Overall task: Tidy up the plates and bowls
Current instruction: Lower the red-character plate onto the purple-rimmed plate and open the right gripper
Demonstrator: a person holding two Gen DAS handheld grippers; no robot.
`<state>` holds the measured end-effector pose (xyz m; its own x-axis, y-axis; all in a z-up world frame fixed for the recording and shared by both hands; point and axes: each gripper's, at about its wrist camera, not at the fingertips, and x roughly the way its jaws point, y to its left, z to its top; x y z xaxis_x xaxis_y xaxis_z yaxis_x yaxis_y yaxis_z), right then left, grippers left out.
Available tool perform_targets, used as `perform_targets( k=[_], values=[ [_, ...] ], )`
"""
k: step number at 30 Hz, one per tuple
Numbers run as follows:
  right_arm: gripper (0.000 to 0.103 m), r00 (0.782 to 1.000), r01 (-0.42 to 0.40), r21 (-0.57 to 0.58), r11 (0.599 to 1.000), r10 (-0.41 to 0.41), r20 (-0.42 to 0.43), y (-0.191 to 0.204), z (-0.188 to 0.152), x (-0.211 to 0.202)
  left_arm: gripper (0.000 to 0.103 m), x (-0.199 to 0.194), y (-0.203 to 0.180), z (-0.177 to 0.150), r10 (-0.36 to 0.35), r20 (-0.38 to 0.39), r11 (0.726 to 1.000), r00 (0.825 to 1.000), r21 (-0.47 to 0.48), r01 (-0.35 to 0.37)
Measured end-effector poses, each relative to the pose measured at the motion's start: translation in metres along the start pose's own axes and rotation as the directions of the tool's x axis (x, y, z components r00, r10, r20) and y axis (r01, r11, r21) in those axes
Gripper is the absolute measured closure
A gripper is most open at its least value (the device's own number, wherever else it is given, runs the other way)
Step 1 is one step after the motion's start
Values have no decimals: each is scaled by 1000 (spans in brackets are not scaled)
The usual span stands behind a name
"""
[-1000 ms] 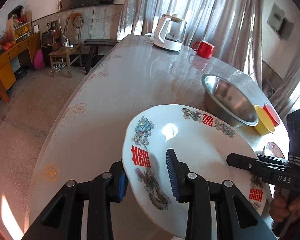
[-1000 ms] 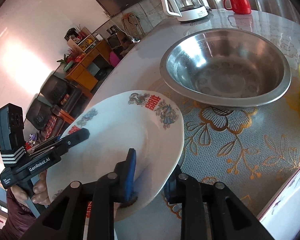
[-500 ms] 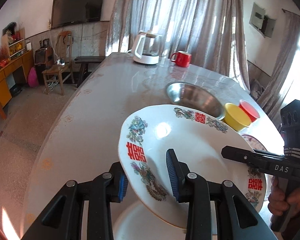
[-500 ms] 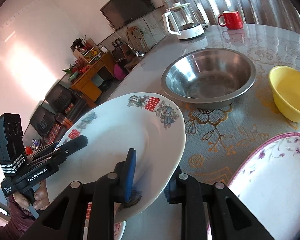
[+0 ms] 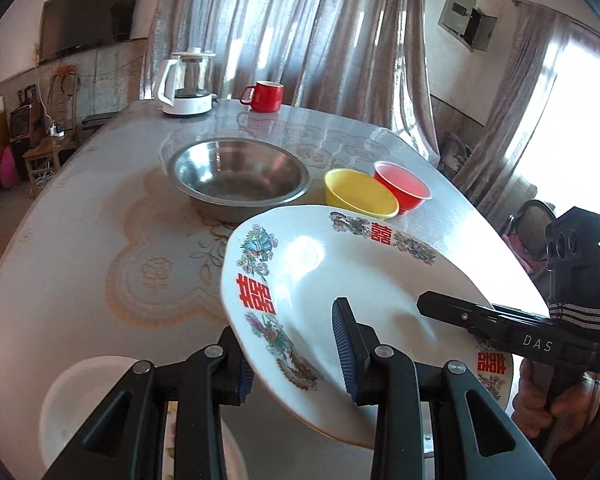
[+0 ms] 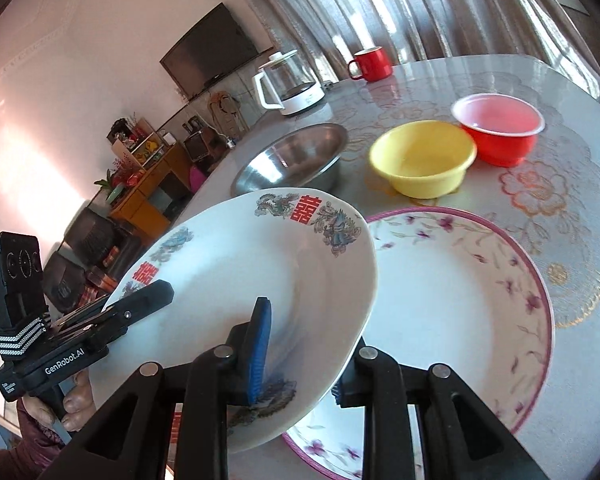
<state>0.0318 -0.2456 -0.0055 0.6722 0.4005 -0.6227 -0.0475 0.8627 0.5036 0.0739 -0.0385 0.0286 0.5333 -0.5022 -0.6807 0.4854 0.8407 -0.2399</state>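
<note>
yellow bowl (image 6: 422, 158), red bowl (image 6: 500, 130), red mug (image 5: 264, 96)

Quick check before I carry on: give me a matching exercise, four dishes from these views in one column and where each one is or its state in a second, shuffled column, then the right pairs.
Things
1. white plate with red double-happiness characters
2. purple-rimmed floral plate
3. yellow plastic bowl
4. stainless steel bowl

Places or states
A. between the steel bowl and the red plastic bowl
B. flat on the table, partly under the lifted plate
C. nearest the white kettle
D. off the table, tilted, clamped by the left gripper and right gripper

Pairs: 1-D, 2-B, 3-A, 4-C
</note>
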Motion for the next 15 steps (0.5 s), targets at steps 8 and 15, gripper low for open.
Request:
perform_targets(
  k=[8,15],
  values=[
    [77,996,92,74,993,-92,-4,-45,-13,-13,68,38,-41,-4,-30,-83,999,996,38,34],
    [77,989,146,103,984,-145,-14,-67,-19,-19,67,63,-55,-6,-48,-137,997,989,49,55]
  ],
)
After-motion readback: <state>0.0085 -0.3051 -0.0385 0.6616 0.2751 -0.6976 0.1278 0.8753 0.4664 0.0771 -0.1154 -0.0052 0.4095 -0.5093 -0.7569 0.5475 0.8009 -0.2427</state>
